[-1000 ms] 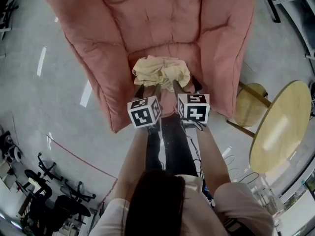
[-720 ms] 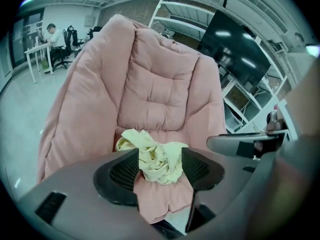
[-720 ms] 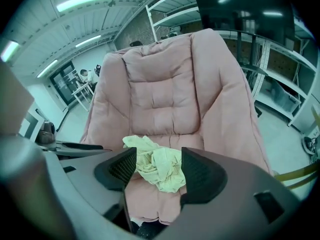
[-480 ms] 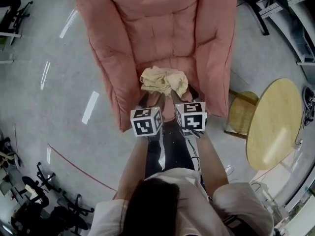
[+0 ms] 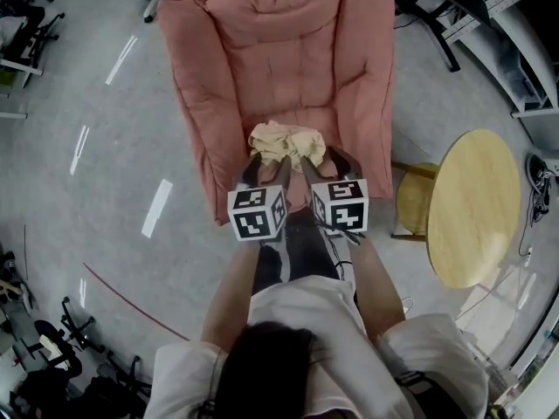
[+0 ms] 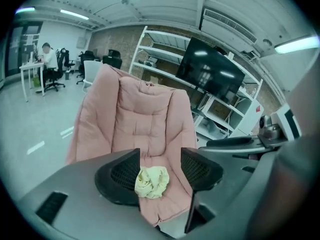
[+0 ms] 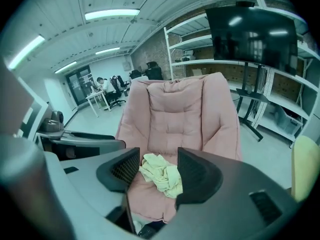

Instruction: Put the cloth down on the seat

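Observation:
The pale yellow cloth lies crumpled on the front of the pink armchair's seat. Both grippers hover just in front of it, side by side. My left gripper is open; in the left gripper view the cloth shows beyond the gap of the left gripper, and neither pad presses on it. My right gripper stands wide with its jaws closing. In the right gripper view the cloth rests on the seat past the right gripper, and nothing is held.
The armchair's padded arms flank the seat. A round wooden table and a yellow stool stand to the right. Exercise bikes sit at the lower left. Shelves and a dark screen stand behind the chair.
The person has stepped back, so the armchair looks smaller and more of it shows. Both grippers have drawn back slightly from the cloth, which stays on the seat.

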Demonstrator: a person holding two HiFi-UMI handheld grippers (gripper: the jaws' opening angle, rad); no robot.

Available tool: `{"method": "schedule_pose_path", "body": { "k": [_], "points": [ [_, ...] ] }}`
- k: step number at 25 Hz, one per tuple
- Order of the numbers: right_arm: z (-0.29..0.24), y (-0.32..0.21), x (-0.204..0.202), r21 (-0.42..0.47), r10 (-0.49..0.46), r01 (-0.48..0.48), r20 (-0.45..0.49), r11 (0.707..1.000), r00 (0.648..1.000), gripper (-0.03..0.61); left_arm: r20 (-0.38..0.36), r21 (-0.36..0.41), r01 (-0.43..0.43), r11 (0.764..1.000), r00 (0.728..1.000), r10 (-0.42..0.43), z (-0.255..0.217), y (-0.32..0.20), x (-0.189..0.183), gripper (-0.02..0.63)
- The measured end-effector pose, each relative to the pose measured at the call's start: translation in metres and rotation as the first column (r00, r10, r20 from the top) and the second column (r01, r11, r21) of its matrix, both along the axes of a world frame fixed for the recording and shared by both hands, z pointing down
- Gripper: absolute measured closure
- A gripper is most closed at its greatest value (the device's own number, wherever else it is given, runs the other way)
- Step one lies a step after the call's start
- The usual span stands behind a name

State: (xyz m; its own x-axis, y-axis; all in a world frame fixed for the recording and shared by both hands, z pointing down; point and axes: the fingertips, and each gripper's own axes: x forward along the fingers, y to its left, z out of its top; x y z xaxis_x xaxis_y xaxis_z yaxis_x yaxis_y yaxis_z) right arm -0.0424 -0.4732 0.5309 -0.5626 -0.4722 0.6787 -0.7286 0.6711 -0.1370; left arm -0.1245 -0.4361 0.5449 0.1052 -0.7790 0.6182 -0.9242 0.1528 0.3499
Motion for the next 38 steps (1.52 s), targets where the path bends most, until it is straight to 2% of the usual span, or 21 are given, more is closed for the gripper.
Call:
{"method": "schedule_pose_path", "body": {
  "k": [2, 6, 8, 13, 14, 17, 21, 27, 38],
  "points": [
    [-0.016, 0.006, 0.003, 0.034, 0.014, -0.015, 0.018, 0.999, 1.0, 0.36, 0.009, 0.039, -0.013, 0.999, 1.0, 0.013, -0.016, 0.005, 0.004, 0.345],
    [-0.037, 0.023, 0.002, 0.072, 0.0, -0.002, 0.04, 0.997, 0.999, 0.382, 0.02, 0.076, -0.076, 0.994, 0.997, 0.075, -0.041, 0.019, 0.018, 0.367],
    [-0.048, 0.029, 0.001, 0.106, 0.006, -0.011, 0.047, 0.994, 0.999, 0.428, 0.04, 0.084, -0.082, 0.993, 0.996, 0.079, -0.053, 0.027, 0.021, 0.397],
    [-0.061, 0.048, -0.001, 0.11, 0.01, -0.017, 0.064, 0.994, 0.998, 0.464, 0.101, 0.136, -0.104, 0.985, 0.991, 0.091, -0.078, 0.039, 0.023, 0.471],
    [-0.065, 0.05, -0.001, 0.124, 0.016, -0.024, 0.066, 0.992, 0.998, 0.487, 0.108, 0.14, -0.107, 0.984, 0.99, 0.092, -0.081, 0.041, 0.022, 0.481],
    [-0.077, 0.059, 0.001, 0.171, 0.021, -0.032, 0.071, 0.985, 0.997, 0.527, 0.087, 0.166, -0.1, 0.981, 0.992, 0.087, -0.092, 0.048, 0.022, 0.537],
    [-0.09, 0.069, 0.001, 0.192, 0.013, -0.032, 0.1, 0.981, 0.995, 0.538, 0.089, 0.193, -0.113, 0.975, 0.991, 0.097, -0.106, 0.056, 0.024, 0.557],
    [-0.094, 0.079, 0.013, 0.188, 0.063, -0.083, 0.109, 0.979, 0.992, 0.551, 0.087, 0.195, -0.127, 0.973, 0.99, 0.112, -0.108, 0.068, 0.036, 0.575],
    [-0.088, 0.092, 0.032, 0.173, 0.127, -0.147, 0.123, 0.974, 0.984, 0.551, 0.082, 0.164, -0.175, 0.971, 0.983, 0.163, -0.093, 0.083, 0.063, 0.586]
  ]
}}
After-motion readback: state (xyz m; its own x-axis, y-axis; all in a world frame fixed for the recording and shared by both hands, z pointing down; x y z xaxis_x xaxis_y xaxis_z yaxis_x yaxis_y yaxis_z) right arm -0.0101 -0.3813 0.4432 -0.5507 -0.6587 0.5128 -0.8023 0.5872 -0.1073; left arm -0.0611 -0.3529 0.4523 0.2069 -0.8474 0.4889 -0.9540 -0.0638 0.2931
